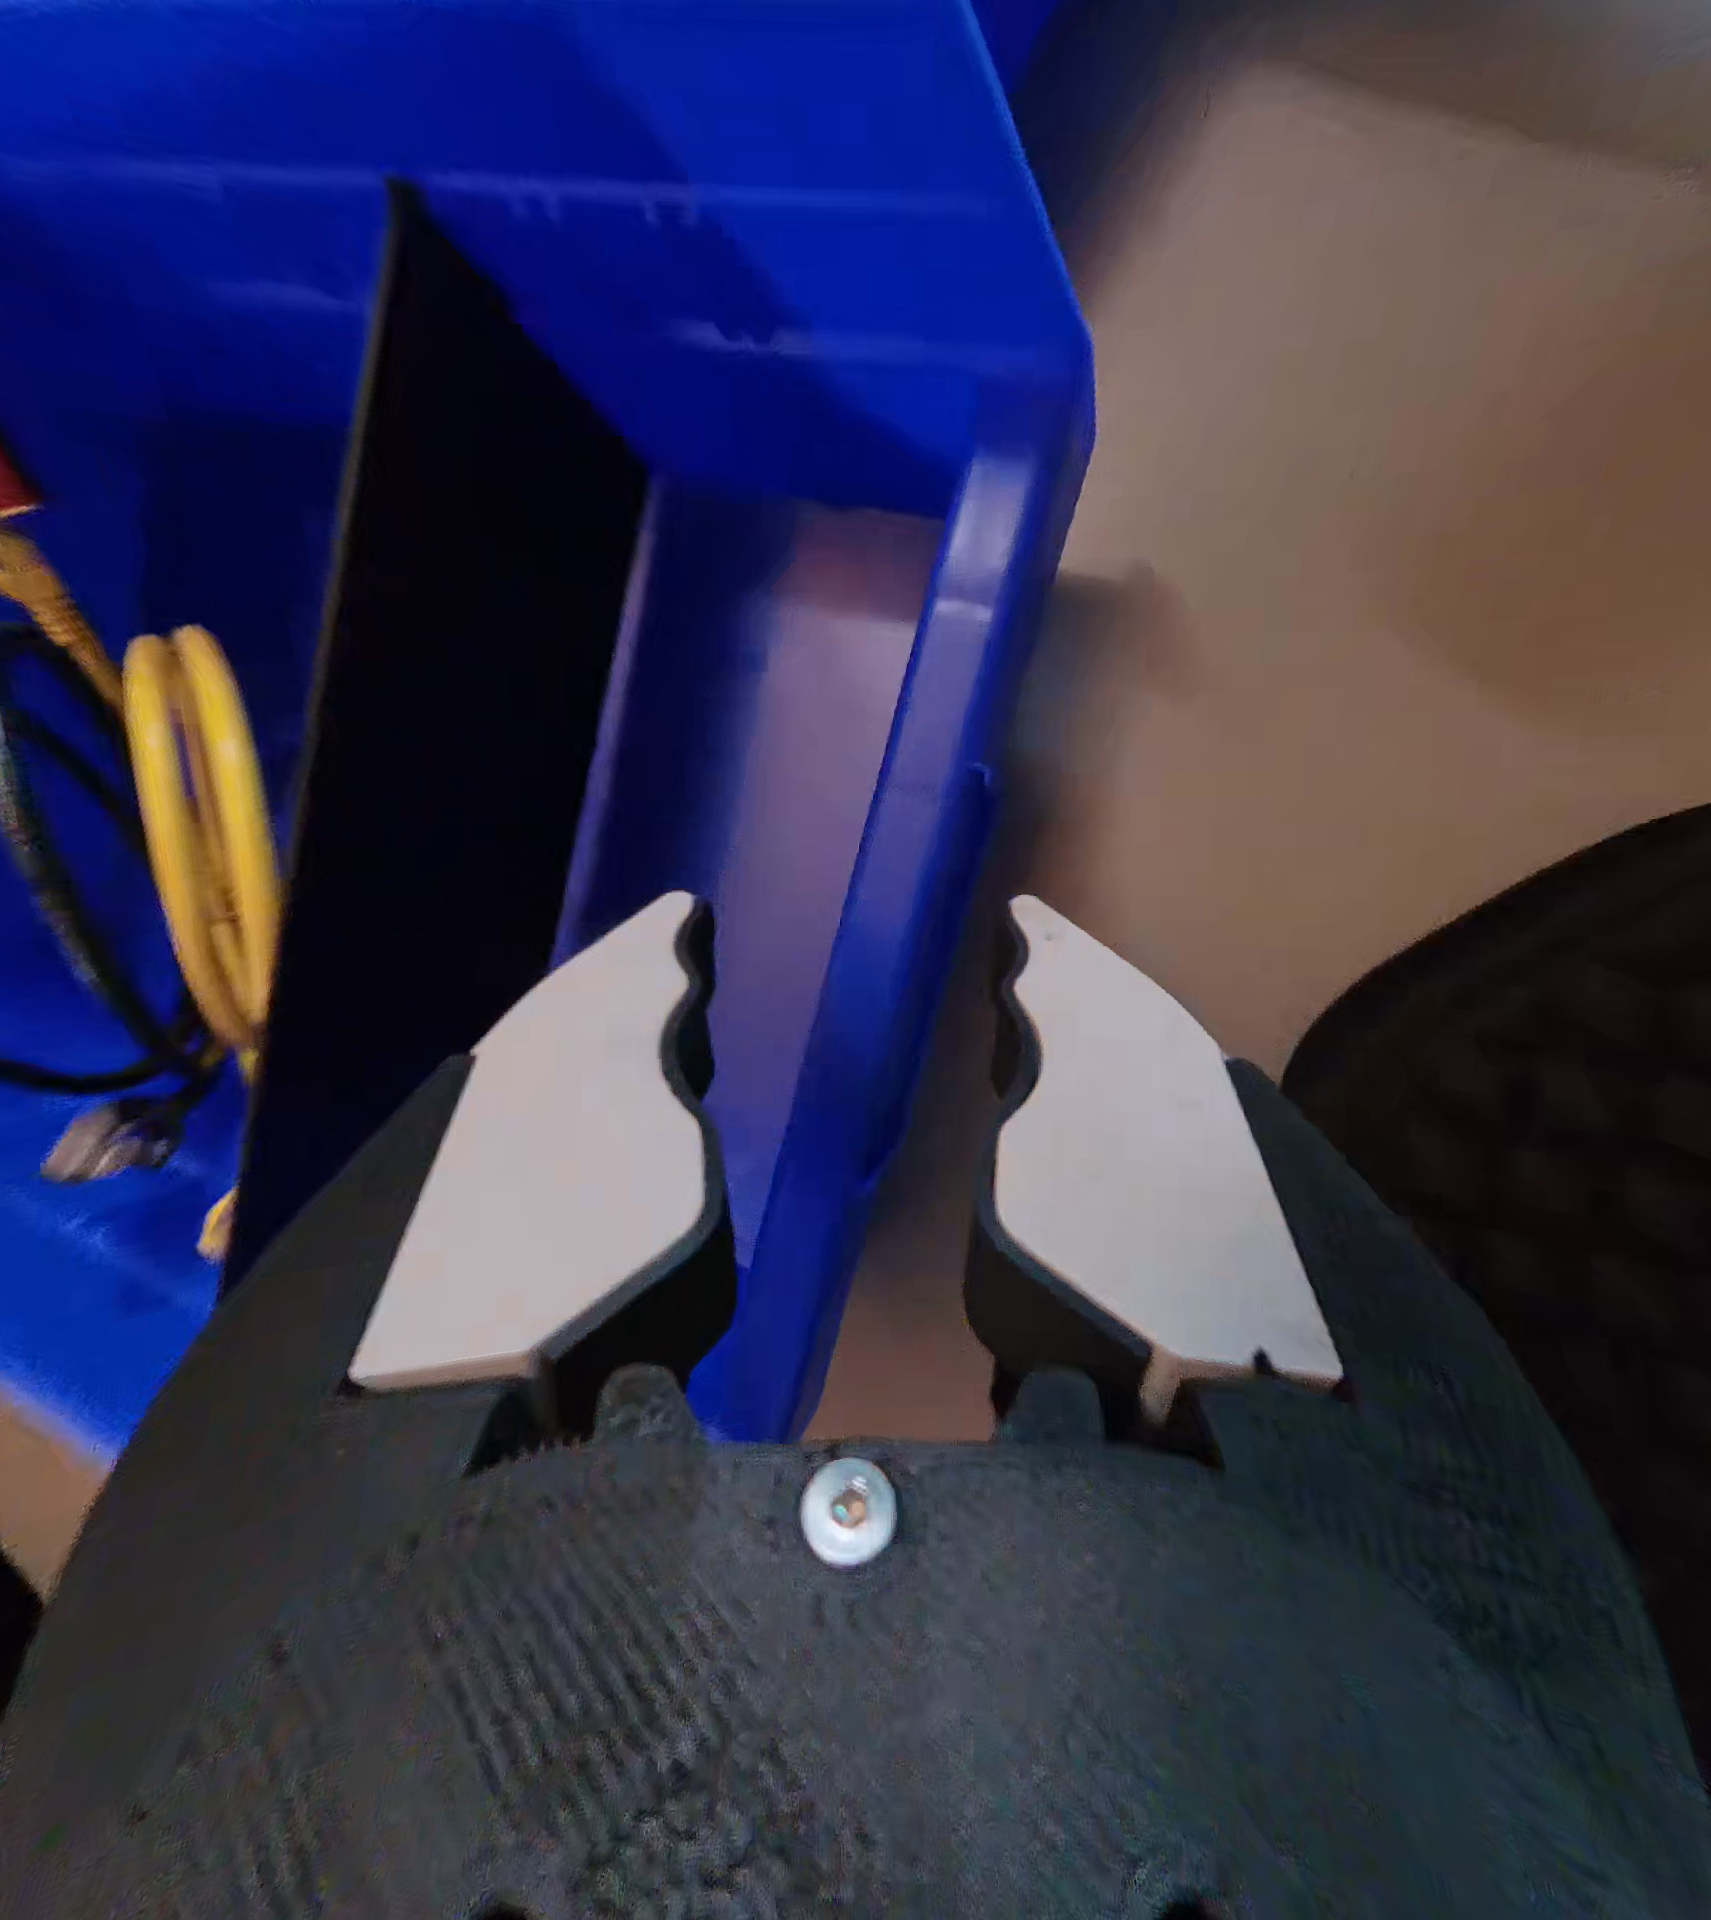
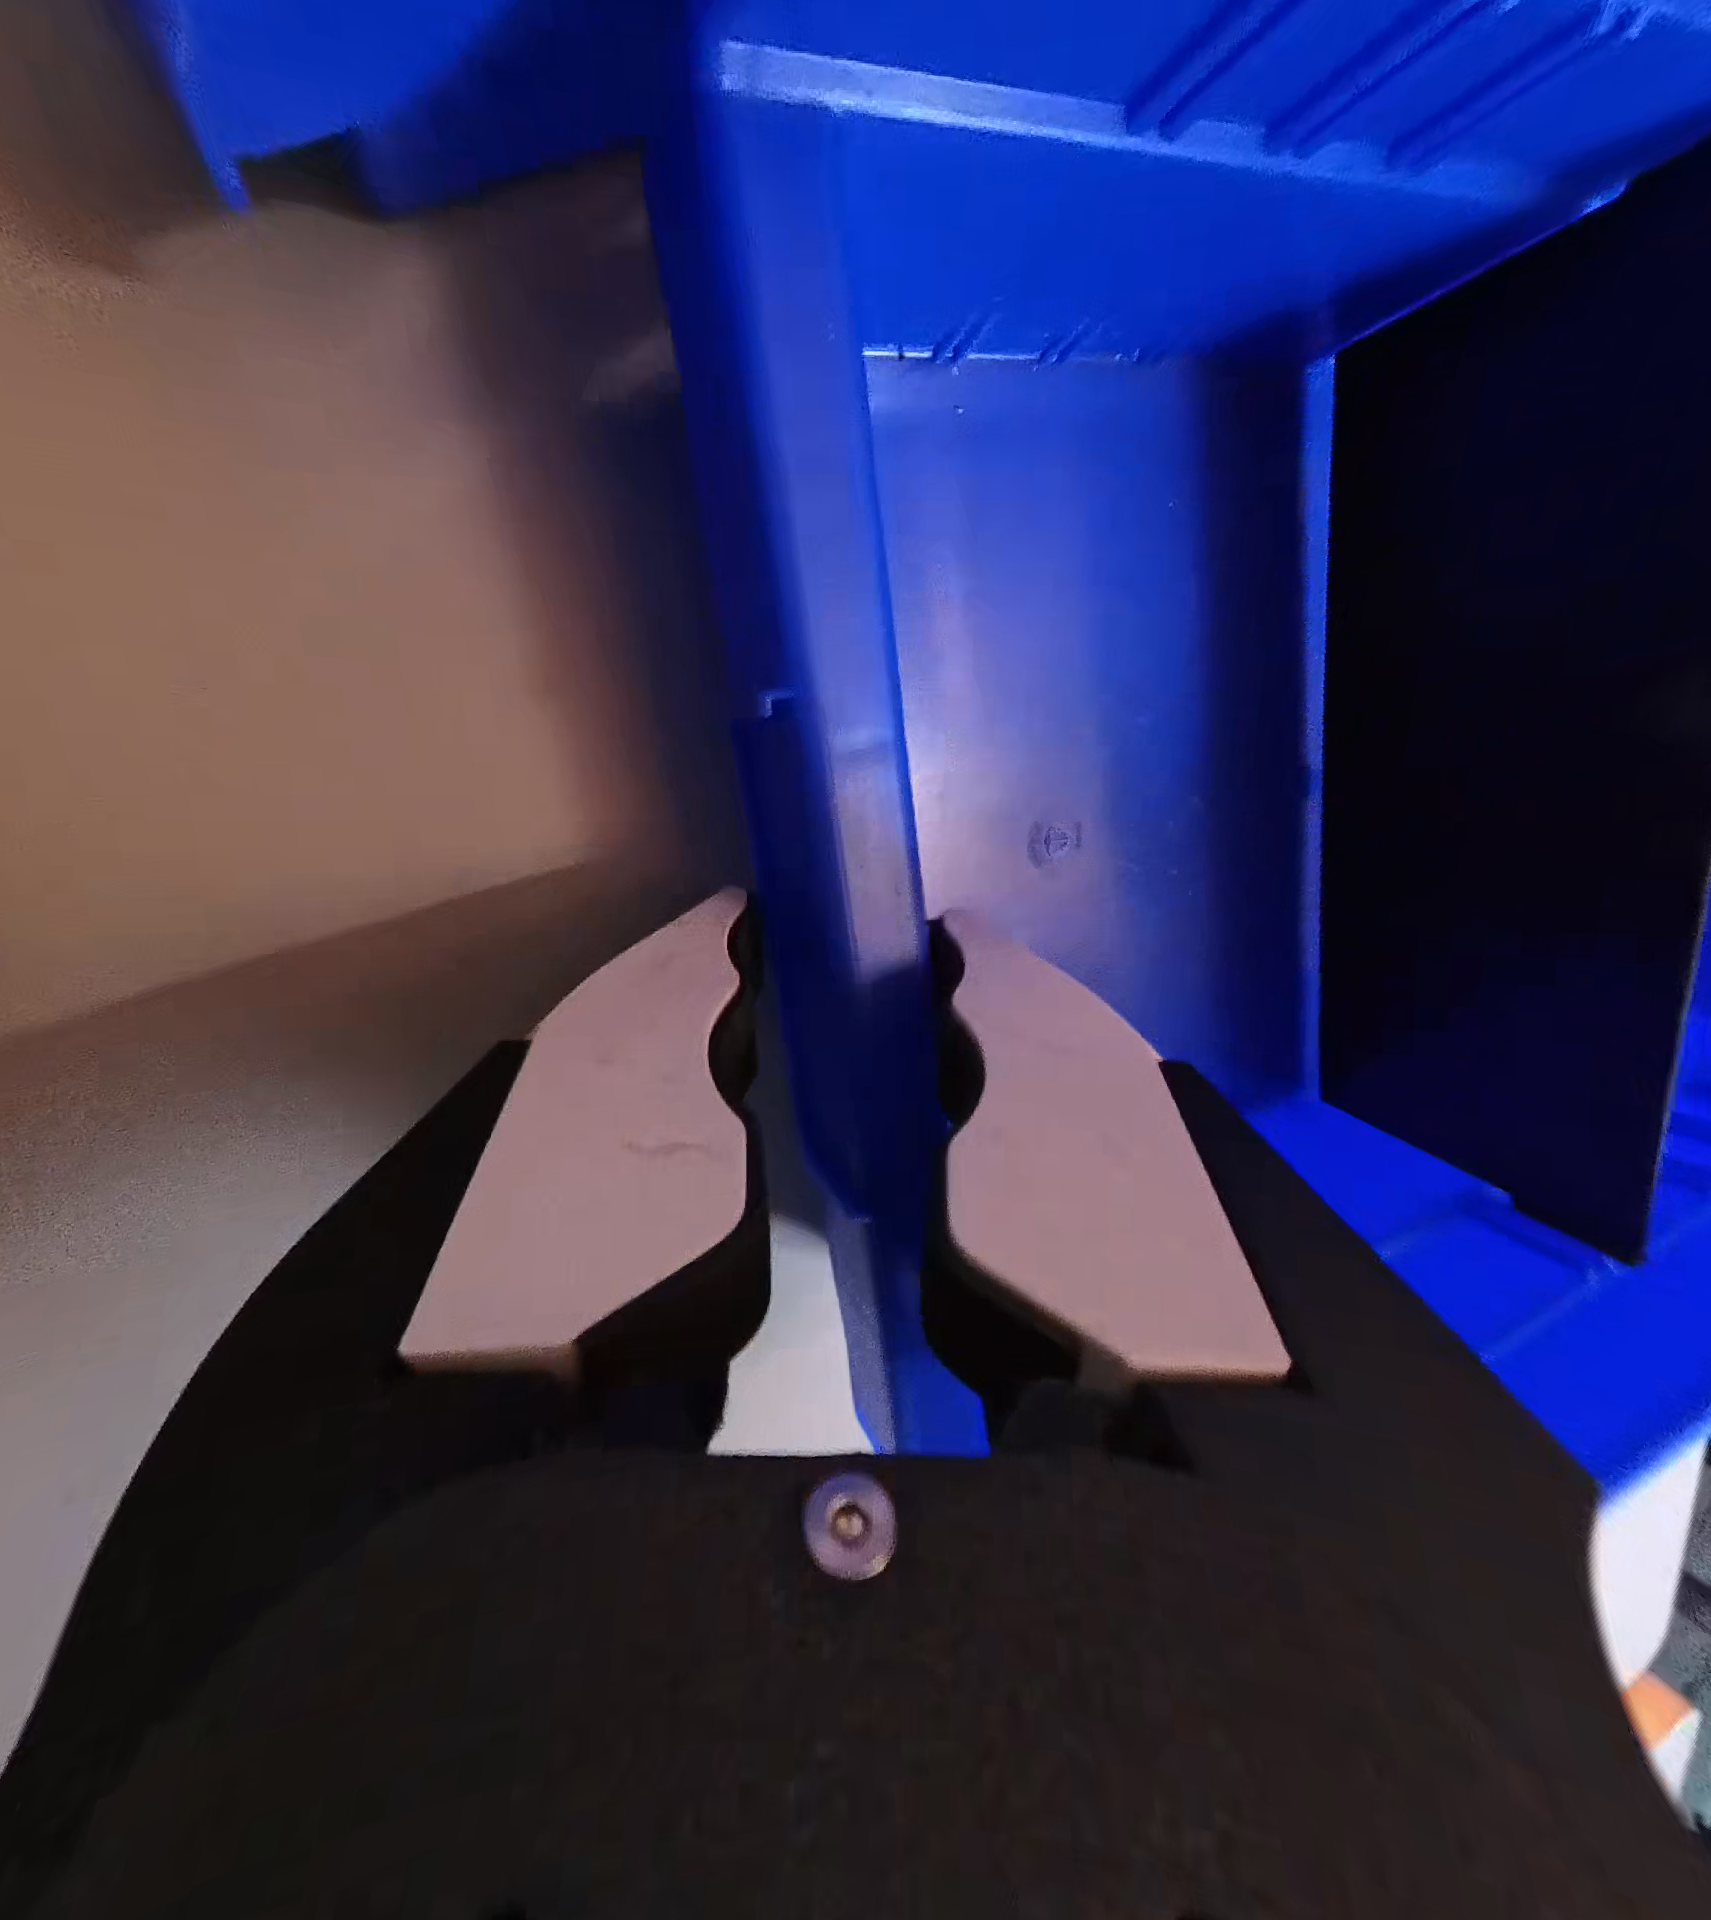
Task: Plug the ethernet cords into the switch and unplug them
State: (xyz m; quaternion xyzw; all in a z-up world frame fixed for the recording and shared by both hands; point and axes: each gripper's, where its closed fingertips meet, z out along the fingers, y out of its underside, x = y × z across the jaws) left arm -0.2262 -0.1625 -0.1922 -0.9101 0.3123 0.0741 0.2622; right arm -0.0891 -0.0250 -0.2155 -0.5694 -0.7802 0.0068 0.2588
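My left gripper (image 1: 856,914) straddles the bin (image 1: 934,831) wall at twelve o'clock; a divider (image 1: 456,727) stands at eleven, cables (image 1: 196,831) at nine, probably inside it. My right gripper (image 2: 840,925) pinches another wall.

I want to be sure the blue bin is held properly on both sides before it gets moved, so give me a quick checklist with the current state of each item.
1. Right claw closed on the blue bin wall: ok, both fingers press the wall.
2. Left claw closed on the bin's other wall: not ok, it straddles the rim with gaps on both sides.
3. Black divider seated upright in the bin: ok.
4. Yellow cable and black cable inside the bin: ok, coiled on its floor.
5. Switch located: cannot tell, none is recognisable in either view.
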